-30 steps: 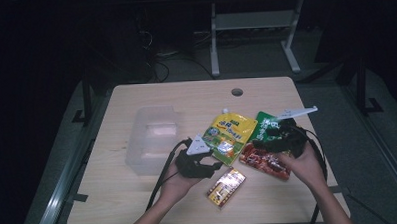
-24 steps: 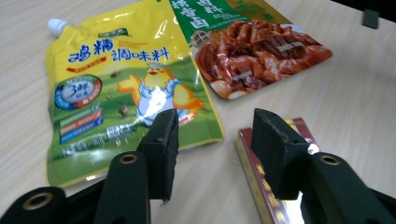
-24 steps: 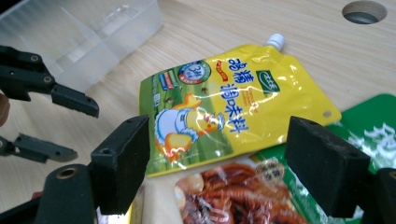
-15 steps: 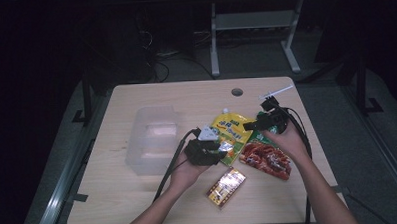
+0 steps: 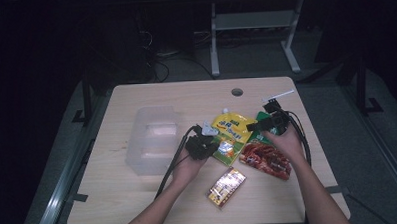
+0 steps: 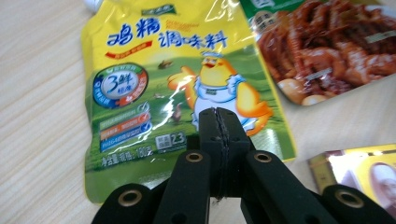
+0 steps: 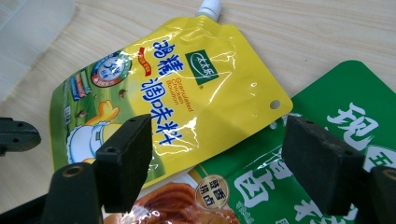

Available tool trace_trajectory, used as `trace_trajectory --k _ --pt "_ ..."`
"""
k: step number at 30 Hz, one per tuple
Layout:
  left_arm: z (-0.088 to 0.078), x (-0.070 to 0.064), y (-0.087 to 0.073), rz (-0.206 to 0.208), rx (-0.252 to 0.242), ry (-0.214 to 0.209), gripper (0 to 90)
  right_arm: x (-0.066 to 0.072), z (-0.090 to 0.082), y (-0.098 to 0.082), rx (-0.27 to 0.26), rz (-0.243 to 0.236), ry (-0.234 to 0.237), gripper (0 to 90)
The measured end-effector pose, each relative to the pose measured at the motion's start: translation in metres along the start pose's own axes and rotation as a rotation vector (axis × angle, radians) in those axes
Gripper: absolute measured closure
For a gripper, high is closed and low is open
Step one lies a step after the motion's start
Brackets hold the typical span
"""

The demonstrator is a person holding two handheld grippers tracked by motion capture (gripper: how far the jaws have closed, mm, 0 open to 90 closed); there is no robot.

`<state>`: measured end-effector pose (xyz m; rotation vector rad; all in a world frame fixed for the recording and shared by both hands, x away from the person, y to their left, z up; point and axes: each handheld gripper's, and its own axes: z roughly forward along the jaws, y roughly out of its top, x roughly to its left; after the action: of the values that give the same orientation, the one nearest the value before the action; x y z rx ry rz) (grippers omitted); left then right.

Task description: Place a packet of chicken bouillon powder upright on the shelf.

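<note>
Left gripper [image 6: 219, 114], its jaws just closed empty, hovers over the yellow pouch [image 6: 182, 88] while the right gripper [image 7: 215, 163] waits wide open, so no grasp yet.

Yellow pouch [image 7: 187, 88] glossy plastic film, crinkly; table [image 5: 176, 95] matt light wood grain; bin [image 5: 152, 138] frosted plastic; jaw pads matt black, rough.

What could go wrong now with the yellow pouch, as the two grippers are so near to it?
1. The left gripper has just been closing and its jaws meet above the yellow pouch with nothing between them, so a grab may have missed.
2. The pouch overlaps the green packet and the red snack bag; the open right gripper may catch those as well.
</note>
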<state>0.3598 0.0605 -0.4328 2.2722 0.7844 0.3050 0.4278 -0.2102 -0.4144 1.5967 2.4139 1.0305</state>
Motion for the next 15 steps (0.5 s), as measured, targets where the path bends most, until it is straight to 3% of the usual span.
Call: trace_trajectory --k 5,9,15 --pt "0.005 0.001 -0.002 -0.006 0.028 0.015 89.6 -0.001 0.008 0.000 -0.002 0.011 -0.018 25.5" --pt "0.009 -0.001 -0.003 0.010 0.052 0.007 89.5 -0.004 0.012 -0.001 0.007 0.041 -0.028 26.0" --pt "0.013 -0.002 -0.004 0.000 0.067 0.011 87.9 -0.011 0.021 -0.003 0.026 0.076 -0.034 26.9"
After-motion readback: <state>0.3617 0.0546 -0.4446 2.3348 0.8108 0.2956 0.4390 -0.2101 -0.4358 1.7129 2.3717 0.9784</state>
